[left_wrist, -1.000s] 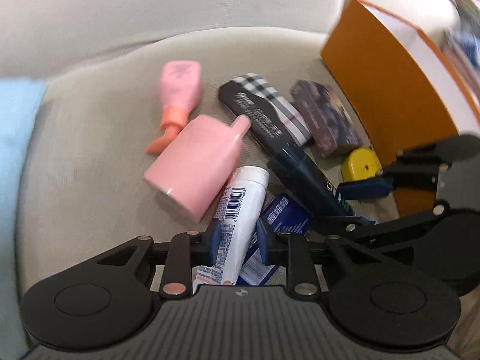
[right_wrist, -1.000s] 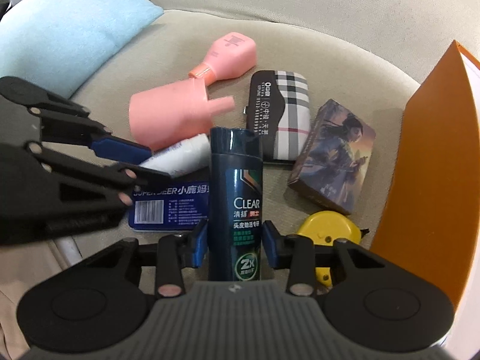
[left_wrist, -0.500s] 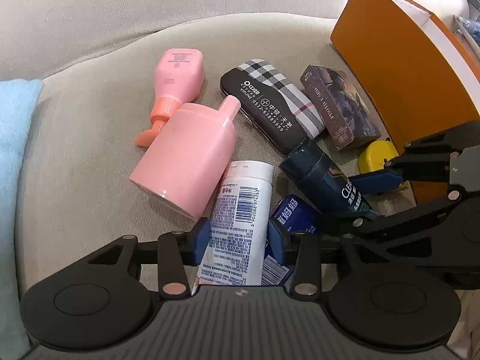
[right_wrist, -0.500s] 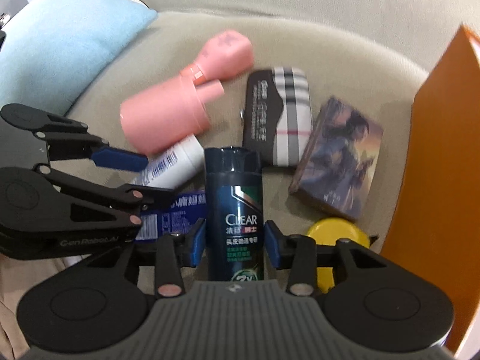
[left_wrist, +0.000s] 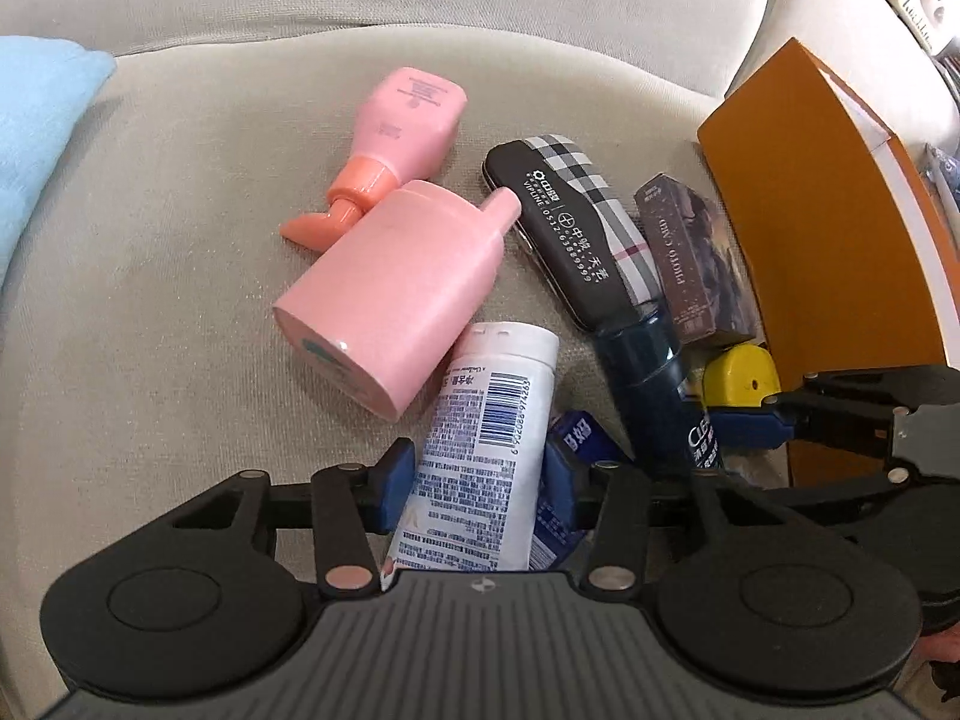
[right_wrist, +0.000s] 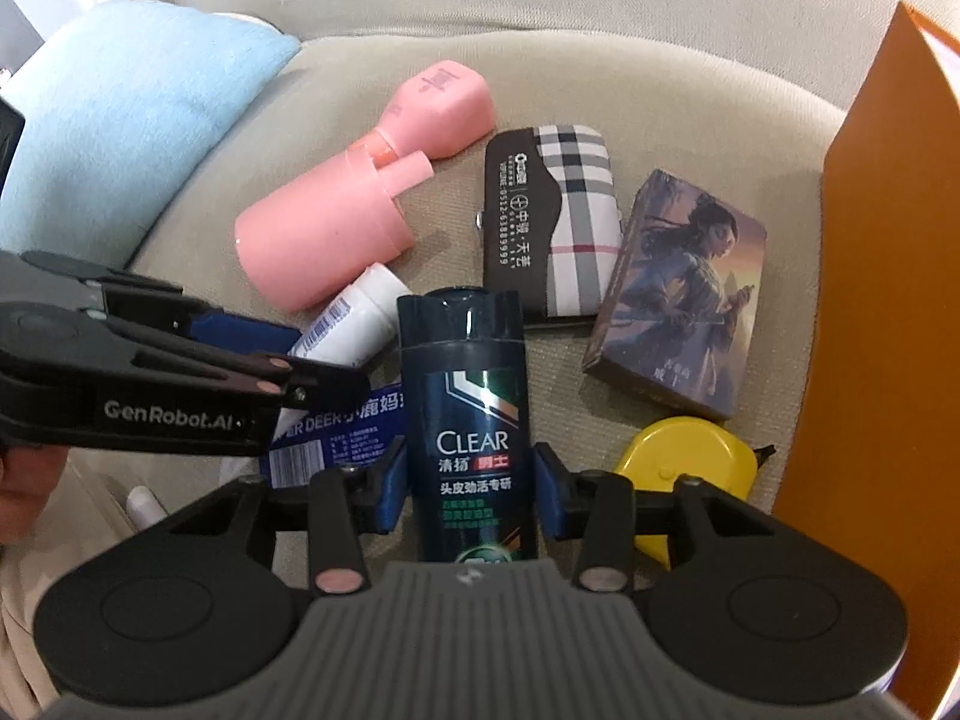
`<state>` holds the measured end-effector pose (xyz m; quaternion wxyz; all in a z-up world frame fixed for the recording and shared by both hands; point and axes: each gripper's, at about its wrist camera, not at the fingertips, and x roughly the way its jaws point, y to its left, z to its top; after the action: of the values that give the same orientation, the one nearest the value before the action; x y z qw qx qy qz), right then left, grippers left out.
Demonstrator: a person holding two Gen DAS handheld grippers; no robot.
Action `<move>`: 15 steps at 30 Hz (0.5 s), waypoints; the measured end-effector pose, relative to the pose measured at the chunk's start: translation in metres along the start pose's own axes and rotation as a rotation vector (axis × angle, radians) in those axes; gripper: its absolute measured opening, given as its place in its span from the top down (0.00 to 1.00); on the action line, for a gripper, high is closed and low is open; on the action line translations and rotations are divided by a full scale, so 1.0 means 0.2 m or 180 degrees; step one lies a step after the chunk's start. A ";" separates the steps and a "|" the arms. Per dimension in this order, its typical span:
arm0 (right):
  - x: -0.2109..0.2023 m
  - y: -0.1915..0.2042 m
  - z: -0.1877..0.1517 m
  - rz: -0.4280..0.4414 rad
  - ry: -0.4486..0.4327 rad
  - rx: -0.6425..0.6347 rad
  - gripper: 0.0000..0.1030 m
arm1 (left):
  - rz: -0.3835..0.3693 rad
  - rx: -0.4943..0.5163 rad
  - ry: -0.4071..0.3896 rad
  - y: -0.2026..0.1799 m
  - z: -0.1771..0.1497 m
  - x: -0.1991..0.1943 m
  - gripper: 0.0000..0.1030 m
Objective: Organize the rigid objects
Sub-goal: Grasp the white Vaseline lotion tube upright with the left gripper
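Since a second ago the dark shampoo bottle (right_wrist: 465, 414) has tipped more upright. Two pink bottles (left_wrist: 393, 294) lie beyond it, one white tube (left_wrist: 486, 450) beside it. Left gripper (left_wrist: 480, 474) pinches the tube; right gripper (right_wrist: 468, 489) pinches the shampoo.

The white tube's (left_wrist: 480, 450) lower end is hidden under the left gripper's body. The shampoo's (right_wrist: 468, 420) base disappears behind the right gripper's body. The blue box (right_wrist: 336, 420) is mostly covered. The orange box (right_wrist: 888, 300) is cut off by the edge. The tape measure (right_wrist: 684, 468) is partly hidden.
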<state>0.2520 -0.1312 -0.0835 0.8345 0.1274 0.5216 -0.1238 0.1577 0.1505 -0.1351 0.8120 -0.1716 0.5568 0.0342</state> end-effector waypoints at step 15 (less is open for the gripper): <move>-0.12 0.03 -0.05 -0.0089 -0.0181 0.0091 0.58 | 0.0502 0.0010 -0.0072 -0.08 -0.10 -0.11 0.57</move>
<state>0.2358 -0.1209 -0.0656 0.8452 0.1283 0.4977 -0.1464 0.1351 0.1325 -0.1172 0.8134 -0.1255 0.5593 0.0991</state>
